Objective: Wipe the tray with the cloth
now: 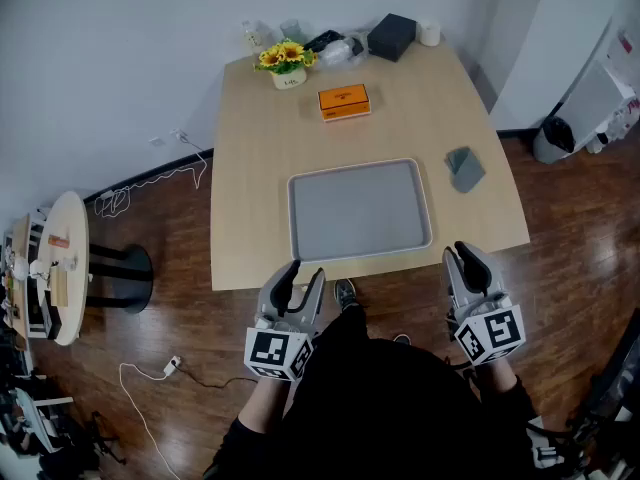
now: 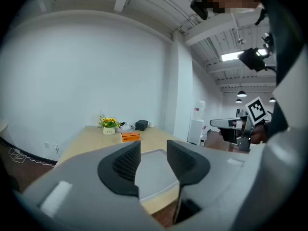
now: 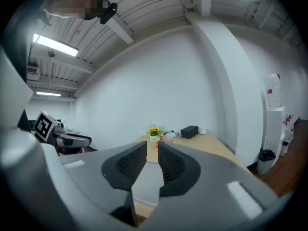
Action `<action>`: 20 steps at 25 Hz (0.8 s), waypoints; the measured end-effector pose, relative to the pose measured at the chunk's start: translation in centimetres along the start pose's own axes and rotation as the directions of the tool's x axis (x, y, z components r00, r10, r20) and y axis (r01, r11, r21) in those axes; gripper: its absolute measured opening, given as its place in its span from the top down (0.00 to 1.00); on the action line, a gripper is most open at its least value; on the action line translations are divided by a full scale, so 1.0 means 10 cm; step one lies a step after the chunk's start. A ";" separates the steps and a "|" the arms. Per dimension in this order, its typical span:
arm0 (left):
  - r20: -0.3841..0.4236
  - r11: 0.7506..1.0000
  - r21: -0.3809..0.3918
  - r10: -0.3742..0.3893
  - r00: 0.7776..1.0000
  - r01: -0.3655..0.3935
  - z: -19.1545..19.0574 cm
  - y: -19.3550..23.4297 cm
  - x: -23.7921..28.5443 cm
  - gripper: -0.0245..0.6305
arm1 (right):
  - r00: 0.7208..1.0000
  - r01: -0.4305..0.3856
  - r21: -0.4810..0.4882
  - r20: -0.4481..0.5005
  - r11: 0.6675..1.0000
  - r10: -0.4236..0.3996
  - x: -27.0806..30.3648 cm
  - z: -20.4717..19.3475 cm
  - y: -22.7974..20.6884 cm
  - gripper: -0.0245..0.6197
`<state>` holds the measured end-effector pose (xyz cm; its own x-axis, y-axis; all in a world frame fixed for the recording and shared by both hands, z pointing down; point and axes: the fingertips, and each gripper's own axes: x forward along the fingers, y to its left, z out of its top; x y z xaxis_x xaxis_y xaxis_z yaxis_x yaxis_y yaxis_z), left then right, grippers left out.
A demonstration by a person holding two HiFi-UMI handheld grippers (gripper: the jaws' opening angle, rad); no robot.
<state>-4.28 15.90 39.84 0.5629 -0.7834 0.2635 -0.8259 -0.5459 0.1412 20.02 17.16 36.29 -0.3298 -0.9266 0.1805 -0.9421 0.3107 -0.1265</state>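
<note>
While cloth point(image 1: 465, 168) lies untouched beside tray point(image 1: 360, 211) | step: reach pending | left gripper point(image 1: 301, 276), right gripper point(image 1: 467, 254): fingers apart, empty | next: grasp cloth.

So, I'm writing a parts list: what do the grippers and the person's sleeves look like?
Both the left gripper and right gripper are grey shells with black ribbed pads and a cube of black-and-white square markers. The sleeves are black.

Black clothing point(image 1: 400, 408); grey left gripper point(image 1: 303, 272) and right gripper point(image 1: 465, 254), dark ribbed jaws; black-and-white marker cubes point(image 1: 278, 354).
</note>
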 end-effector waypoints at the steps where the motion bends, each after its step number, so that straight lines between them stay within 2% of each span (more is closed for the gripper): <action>1: -0.006 1.000 0.008 -0.004 1.000 0.004 0.03 0.19 0.12 0.73 | 1.000 0.014 0.019 0.001 1.000 -0.014 0.17 0.05 -0.01 0.85; 5: -0.045 1.000 0.008 -0.027 0.999 0.027 0.05 0.83 0.58 0.73 | 0.998 0.060 0.050 0.007 0.997 -0.060 0.81 0.29 -0.06 0.85; 8: -0.119 0.999 -0.001 -0.040 0.992 0.041 -0.19 1.23 0.88 0.73 | 0.995 0.099 0.120 -0.019 0.988 -0.097 1.19 0.32 -0.19 0.85; 11: -0.241 0.999 -0.039 -0.025 0.970 0.016 -0.59 1.58 1.07 0.73 | 0.984 0.170 0.206 -0.087 0.964 -0.155 1.43 0.15 -0.58 0.84; 13: -0.316 0.998 -0.061 -0.009 0.949 -0.011 -0.85 1.71 1.14 0.73 | 0.964 0.234 0.146 -0.166 0.961 -0.210 1.51 -0.08 -1.02 0.80; 15: -0.371 0.997 -0.066 0.020 0.928 -0.048 -1.05 1.82 1.19 0.73 | 0.917 0.294 -0.009 -0.280 0.956 -0.285 1.59 -0.42 -1.58 0.76; 17: -0.408 0.992 -0.079 0.057 0.911 -0.097 -1.18 1.89 1.23 0.73 | 0.842 0.323 -0.145 -0.408 0.935 -0.354 1.70 -0.85 -2.15 0.72; 18: -0.419 0.988 -0.092 0.073 0.905 -0.122 -1.21 1.89 1.23 0.73 | 0.803 0.329 -0.171 -0.467 0.929 -0.370 1.77 -1.06 -2.39 0.71; 20: -0.432 0.982 -0.109 0.092 0.897 -0.153 -1.26 1.86 1.25 0.73 | 0.739 0.339 -0.157 -0.566 0.928 -0.366 1.94 -1.43 -2.76 0.70</action>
<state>-12.96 -0.31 57.77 0.4148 -0.6247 0.6616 -0.9009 -0.3842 0.2021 38.77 -6.34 57.18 0.0663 -0.6785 0.7316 -0.9952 0.0078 0.0974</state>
